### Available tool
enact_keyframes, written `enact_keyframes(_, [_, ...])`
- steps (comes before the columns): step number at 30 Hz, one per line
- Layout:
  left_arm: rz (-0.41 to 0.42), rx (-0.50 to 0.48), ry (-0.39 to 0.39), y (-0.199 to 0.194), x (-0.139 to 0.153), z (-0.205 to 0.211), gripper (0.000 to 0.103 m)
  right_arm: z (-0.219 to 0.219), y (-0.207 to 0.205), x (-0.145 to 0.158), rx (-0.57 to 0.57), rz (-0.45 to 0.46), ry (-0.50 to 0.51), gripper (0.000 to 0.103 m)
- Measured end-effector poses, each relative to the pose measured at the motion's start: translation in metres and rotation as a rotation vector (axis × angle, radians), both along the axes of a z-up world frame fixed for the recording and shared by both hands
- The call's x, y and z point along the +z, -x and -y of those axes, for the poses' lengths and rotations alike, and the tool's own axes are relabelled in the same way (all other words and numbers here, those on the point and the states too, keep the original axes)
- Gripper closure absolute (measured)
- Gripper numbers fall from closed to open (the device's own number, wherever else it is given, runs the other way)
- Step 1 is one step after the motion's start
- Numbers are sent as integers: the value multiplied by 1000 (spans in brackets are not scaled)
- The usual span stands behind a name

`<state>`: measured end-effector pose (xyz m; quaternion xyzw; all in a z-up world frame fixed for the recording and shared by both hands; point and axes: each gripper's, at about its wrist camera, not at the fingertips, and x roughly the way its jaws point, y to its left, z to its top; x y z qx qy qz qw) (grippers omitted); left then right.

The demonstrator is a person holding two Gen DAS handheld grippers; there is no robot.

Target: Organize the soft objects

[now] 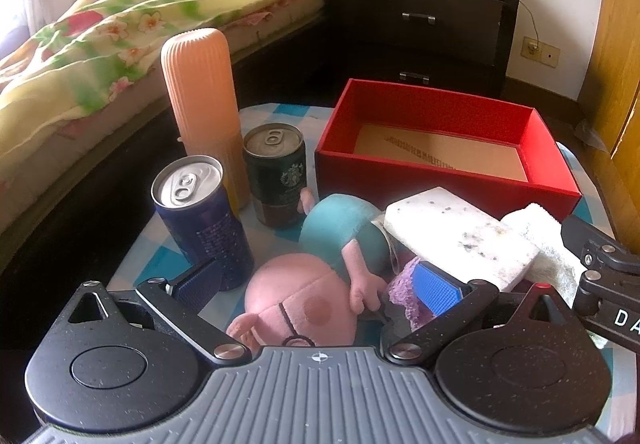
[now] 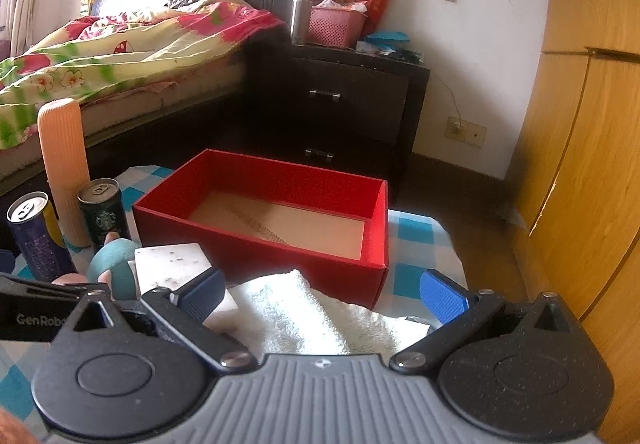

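Left wrist view: left hand-held gripper (image 1: 316,290) spread wide, pink plush pig (image 1: 308,284) lying on the counter (image 1: 156,260) between its fingers, purple cloth (image 1: 404,294) touching the right pad. Right wrist view: right hand-held gripper (image 2: 324,294) also spread, empty, above the white towel (image 2: 304,316), just before the red box (image 2: 280,244).

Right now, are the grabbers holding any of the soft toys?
No, nothing is held. The left gripper is open around the pink pig plush, its pads not pressing it. The right gripper is open over the white towel.
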<state>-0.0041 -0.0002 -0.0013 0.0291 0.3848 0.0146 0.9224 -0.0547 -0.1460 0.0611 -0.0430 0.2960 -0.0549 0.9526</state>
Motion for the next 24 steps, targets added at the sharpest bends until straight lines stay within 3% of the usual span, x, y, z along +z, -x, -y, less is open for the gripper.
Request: enact_keyframes(24, [-3,-1,3,0,-1,0,5,1,-1,-2,-4,-5,-19,18])
